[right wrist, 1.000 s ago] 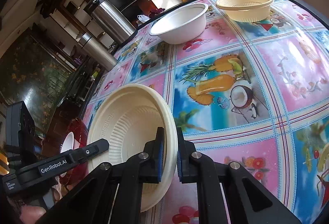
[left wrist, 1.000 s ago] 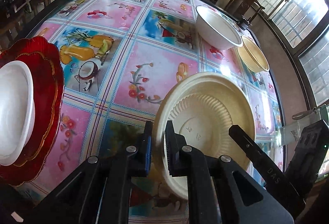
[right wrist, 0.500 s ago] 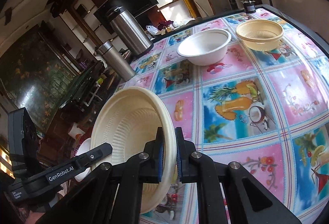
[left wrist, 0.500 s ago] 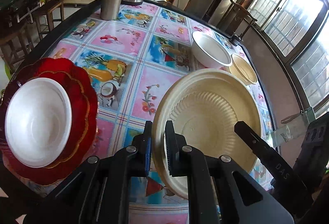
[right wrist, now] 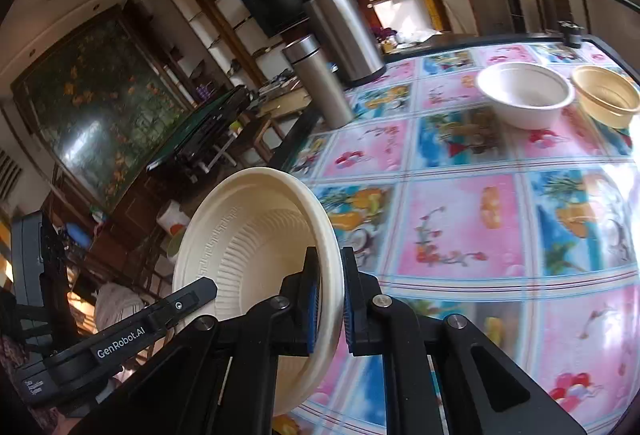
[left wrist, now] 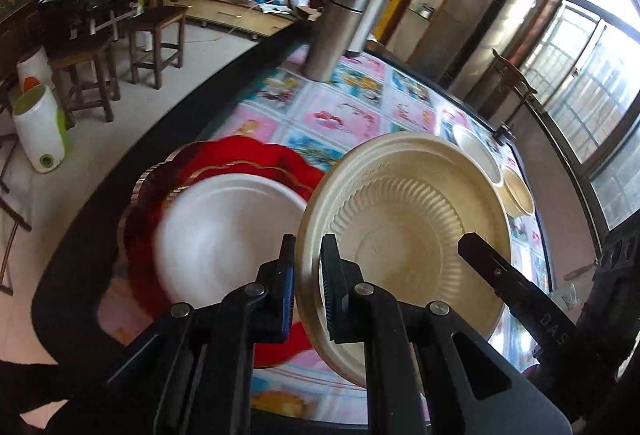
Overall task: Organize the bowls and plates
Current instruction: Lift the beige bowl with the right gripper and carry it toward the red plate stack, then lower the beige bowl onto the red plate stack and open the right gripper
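A cream ribbed paper plate (left wrist: 408, 231) hangs tilted above the table, gripped from both sides. My left gripper (left wrist: 308, 291) is shut on its left rim. My right gripper (right wrist: 330, 299) is shut on the opposite rim of the same cream plate (right wrist: 256, 243). Just left of and below it, a white plate (left wrist: 228, 231) lies on a stack of red scalloped plates (left wrist: 240, 163) near the table's left edge. Far across the table stand a white bowl (right wrist: 524, 99) and a cream bowl (right wrist: 606, 99) side by side.
A steel flask (right wrist: 316, 79) and a larger steel urn (right wrist: 344, 27) stand at the far end of the flowered tablecloth (right wrist: 460, 227). Beyond the table's dark rim (left wrist: 132, 171) are wooden stools (left wrist: 156, 35) and white jugs (left wrist: 40, 131) on the floor.
Both grippers have carried the cream plate up and to the left, so it now hangs beside the red stack with the white plate. The bowls have not moved.
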Tool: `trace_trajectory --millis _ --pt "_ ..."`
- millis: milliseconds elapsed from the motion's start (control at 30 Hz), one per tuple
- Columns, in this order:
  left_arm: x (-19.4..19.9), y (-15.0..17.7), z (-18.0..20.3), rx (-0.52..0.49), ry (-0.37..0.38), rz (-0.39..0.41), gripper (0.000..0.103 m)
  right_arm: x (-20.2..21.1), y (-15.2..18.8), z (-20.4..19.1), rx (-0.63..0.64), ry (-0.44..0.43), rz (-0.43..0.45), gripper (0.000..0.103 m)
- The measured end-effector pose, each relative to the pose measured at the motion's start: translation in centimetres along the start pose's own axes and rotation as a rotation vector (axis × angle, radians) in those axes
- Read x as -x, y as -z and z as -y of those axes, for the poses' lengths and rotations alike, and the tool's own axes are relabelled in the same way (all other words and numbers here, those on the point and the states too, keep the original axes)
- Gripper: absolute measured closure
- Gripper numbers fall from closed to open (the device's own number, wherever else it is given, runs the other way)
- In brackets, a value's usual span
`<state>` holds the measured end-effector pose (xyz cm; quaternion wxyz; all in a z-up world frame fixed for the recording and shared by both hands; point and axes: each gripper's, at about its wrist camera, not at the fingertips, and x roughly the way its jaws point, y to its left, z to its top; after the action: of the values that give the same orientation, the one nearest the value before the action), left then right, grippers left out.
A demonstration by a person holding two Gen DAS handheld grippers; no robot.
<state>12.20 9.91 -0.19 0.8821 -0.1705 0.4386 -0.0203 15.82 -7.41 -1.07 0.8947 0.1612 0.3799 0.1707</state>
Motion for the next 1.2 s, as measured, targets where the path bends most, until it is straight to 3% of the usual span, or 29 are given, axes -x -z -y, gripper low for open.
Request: trace_trajectory --millis 200,433,1200 --pt "-0.5 -0.3 -4.0 0.063 -0.051 -0.002 0.093 -3.3 0.8 -3.7 0.045 -0.011 -0.036 0.093" --pt "-1.4 -0.3 -6.3 0.089 -0.088 0.0 0.093 -6.0 1.3 -5.2 0.057 -0.005 -0.066 0.093" --pt "-2.7 -0.7 -6.7 0.013 -0.204 0.032 0.092 -9.3 2.7 -5.6 0.092 0.04 -0.097 0.093"
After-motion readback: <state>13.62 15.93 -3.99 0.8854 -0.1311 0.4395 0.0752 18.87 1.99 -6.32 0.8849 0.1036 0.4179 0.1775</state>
